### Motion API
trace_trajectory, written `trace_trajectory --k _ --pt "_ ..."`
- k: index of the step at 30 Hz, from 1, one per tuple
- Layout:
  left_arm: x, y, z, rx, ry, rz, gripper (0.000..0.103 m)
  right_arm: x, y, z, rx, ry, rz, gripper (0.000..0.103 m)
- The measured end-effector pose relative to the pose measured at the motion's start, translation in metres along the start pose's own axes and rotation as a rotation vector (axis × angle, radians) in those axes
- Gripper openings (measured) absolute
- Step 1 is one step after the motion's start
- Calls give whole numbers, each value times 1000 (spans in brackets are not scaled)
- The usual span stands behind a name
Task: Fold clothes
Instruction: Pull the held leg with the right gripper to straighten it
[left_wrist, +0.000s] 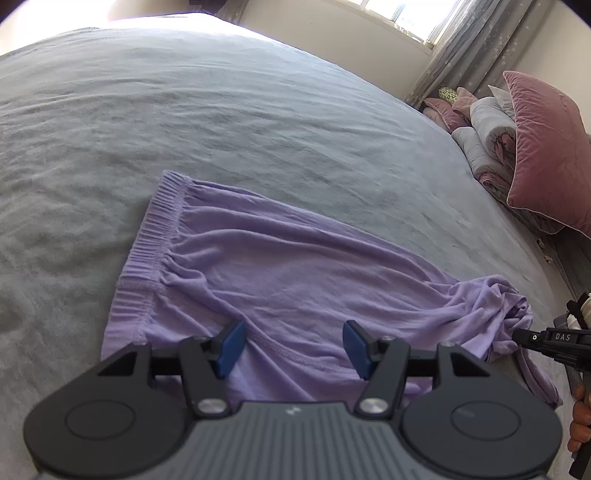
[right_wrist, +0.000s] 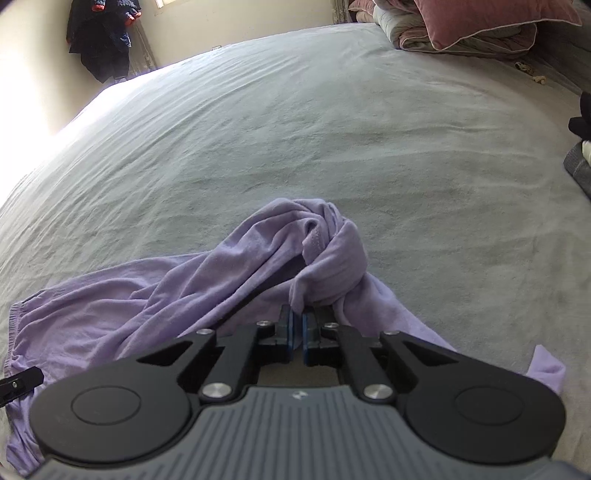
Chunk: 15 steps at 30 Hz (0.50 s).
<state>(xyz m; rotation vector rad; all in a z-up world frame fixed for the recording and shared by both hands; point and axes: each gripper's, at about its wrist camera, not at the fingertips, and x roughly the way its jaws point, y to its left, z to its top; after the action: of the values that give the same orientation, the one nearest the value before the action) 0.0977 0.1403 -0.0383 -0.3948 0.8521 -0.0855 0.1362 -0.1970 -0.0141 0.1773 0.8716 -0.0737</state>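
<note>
The purple shorts (left_wrist: 280, 280) lie near the front edge of the bed (left_wrist: 221, 110), waistband to the left. The left gripper (left_wrist: 293, 345) is spread wide above their hem. The right gripper (right_wrist: 297, 325) is clenched on the bunched right end. Much bare bed lies beyond, pillows (left_wrist: 546, 147) at its far right edge.

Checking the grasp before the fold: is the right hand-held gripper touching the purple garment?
Touching. The right wrist view shows the right hand-held gripper closed on a bunched fold of the purple garment.
</note>
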Motion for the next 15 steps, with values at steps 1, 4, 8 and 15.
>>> trace_trajectory --k 1,4,8,15 --pt "0 0 0 -3 1 -2 60 -3 -3 5 -23 -15 -29 5" --pt "0 0 1 -12 0 -3 60 -4 -16 22 -73 -50 -120 5" --pt "0 0 1 -10 -3 2 60 -1 -30 41 -97 -95 -204 5" --pt "0 -1 1 -3 -6 6 60 8 -37 56 -110 -127 -257 7"
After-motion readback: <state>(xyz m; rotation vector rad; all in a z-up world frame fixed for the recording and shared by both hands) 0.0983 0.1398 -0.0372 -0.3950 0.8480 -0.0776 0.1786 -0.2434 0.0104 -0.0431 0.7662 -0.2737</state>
